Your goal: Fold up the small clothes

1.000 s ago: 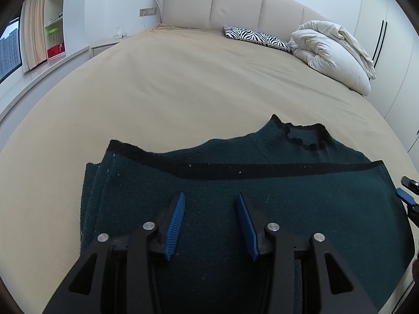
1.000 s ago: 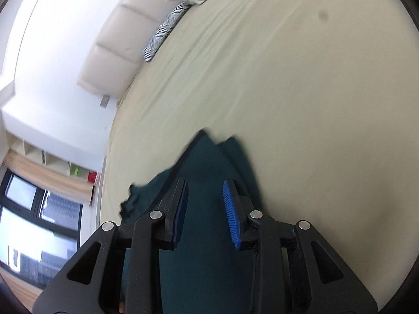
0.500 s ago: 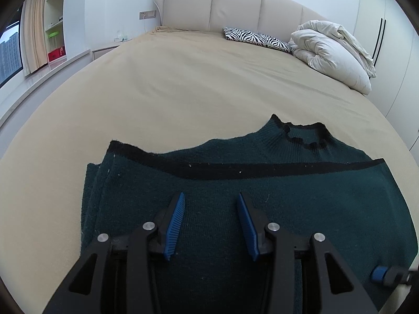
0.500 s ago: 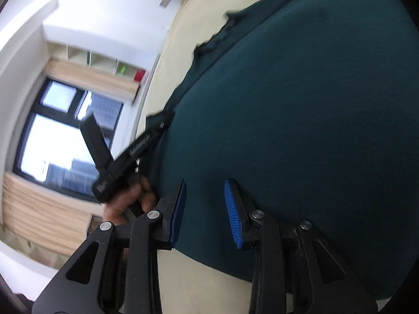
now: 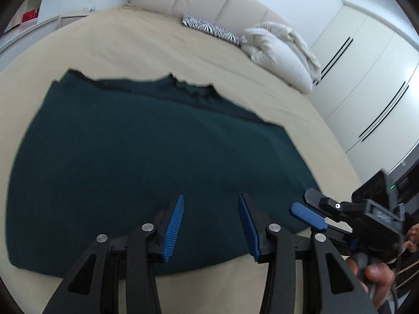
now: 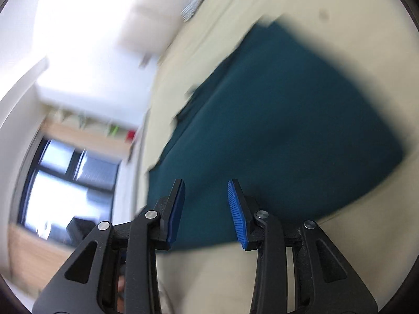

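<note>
Bed (image 5: 146,44), tan cover, carries everything. Sweater (image 5: 146,144), dark green, lies flat on it, part-folded by my reading, collar at the far edge, near hem just ahead of both tools. Left gripper (image 5: 210,225): jaws partly apart, nothing between them, poised over the near hem, cloth directly beyond the tips. Right gripper (image 6: 205,212): jaws opening, empty, over the sweater's near right corner; in the left view it sits just beside my left tool. For a clean fold I would take both near corners level, pinch every layer, lift together and lay the hem square toward the collar without dragging.
</note>
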A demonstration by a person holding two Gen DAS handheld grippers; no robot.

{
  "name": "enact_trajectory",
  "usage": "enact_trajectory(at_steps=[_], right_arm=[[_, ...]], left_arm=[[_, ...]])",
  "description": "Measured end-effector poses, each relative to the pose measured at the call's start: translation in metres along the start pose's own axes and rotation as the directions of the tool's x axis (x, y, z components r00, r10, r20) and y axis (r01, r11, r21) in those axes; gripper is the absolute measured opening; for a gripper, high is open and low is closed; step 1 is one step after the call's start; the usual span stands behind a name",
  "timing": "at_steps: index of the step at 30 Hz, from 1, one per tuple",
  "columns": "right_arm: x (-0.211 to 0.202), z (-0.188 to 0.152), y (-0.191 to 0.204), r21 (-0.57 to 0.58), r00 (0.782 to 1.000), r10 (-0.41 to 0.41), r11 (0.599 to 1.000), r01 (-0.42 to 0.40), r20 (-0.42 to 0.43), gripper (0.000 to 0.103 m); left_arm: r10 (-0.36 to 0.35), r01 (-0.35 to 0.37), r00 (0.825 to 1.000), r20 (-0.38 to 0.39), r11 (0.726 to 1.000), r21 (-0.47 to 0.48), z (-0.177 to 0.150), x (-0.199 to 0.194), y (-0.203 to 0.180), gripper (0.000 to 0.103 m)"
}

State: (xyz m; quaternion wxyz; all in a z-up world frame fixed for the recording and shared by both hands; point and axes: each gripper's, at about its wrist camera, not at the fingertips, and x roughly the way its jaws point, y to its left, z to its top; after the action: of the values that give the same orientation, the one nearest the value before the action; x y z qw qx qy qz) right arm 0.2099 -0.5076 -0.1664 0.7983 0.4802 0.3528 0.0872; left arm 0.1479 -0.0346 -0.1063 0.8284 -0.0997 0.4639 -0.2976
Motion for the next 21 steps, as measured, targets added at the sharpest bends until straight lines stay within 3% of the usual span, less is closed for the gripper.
enact_trajectory(at_steps=[2,4,5,7,9,11,13,16,19,21], right_arm=[[0.025,-0.008,0.004,-0.014,0.998,-0.001,1.000,0.000,-0.056,0.037],[0.039,-0.009,-0.010,0.031,0.996,-0.035,0.999,0.038,-0.085,0.041],[0.040,-0.008,-0.023,0.060,0.997,-0.034,0.997,0.039,-0.073,0.041],[0.028,-0.004,-0.046,0.120,1.000,0.025,0.993,-0.023,-0.017,0.032],[0.007,0.005,-0.065,0.167,0.998,0.037,0.985,-0.045,0.054,0.031],[-0.009,0.010,-0.077,0.185,0.993,0.015,0.982,-0.037,0.118,0.031],[-0.050,0.016,-0.100,0.203,0.985,-0.007,0.979,-0.028,0.170,0.031],[-0.087,0.021,-0.117,0.229,0.970,-0.048,0.973,-0.008,0.239,0.031],[-0.126,0.025,-0.124,0.239,0.947,-0.126,0.969,0.054,0.295,0.035],[-0.152,0.021,-0.123,0.253,0.917,-0.219,0.958,0.137,0.332,0.046]], left_arm=[[0.049,-0.049,0.999,-0.013,0.999,-0.019,-0.002,0.009,0.014,0.042],[0.013,-0.016,1.000,-0.026,0.996,-0.093,0.001,0.006,0.038,0.018],[0.017,-0.020,1.000,-0.024,0.993,-0.116,0.003,0.000,0.050,0.018],[0.038,-0.039,0.999,-0.011,0.993,-0.114,0.002,-0.011,0.063,0.018],[0.029,-0.030,1.000,-0.011,0.994,-0.108,-0.003,-0.020,0.078,0.018],[-0.003,0.003,1.000,-0.004,0.992,-0.127,-0.009,-0.029,0.092,0.012],[-0.007,0.007,1.000,0.002,0.988,-0.152,-0.014,-0.039,0.105,0.008],[0.011,-0.007,1.000,0.020,0.982,-0.190,-0.021,-0.056,0.116,0.008],[0.090,-0.080,0.995,0.047,0.978,-0.191,-0.023,-0.077,0.117,0.027],[0.142,-0.125,0.986,0.090,0.978,-0.166,-0.021,-0.097,0.108,0.042]])
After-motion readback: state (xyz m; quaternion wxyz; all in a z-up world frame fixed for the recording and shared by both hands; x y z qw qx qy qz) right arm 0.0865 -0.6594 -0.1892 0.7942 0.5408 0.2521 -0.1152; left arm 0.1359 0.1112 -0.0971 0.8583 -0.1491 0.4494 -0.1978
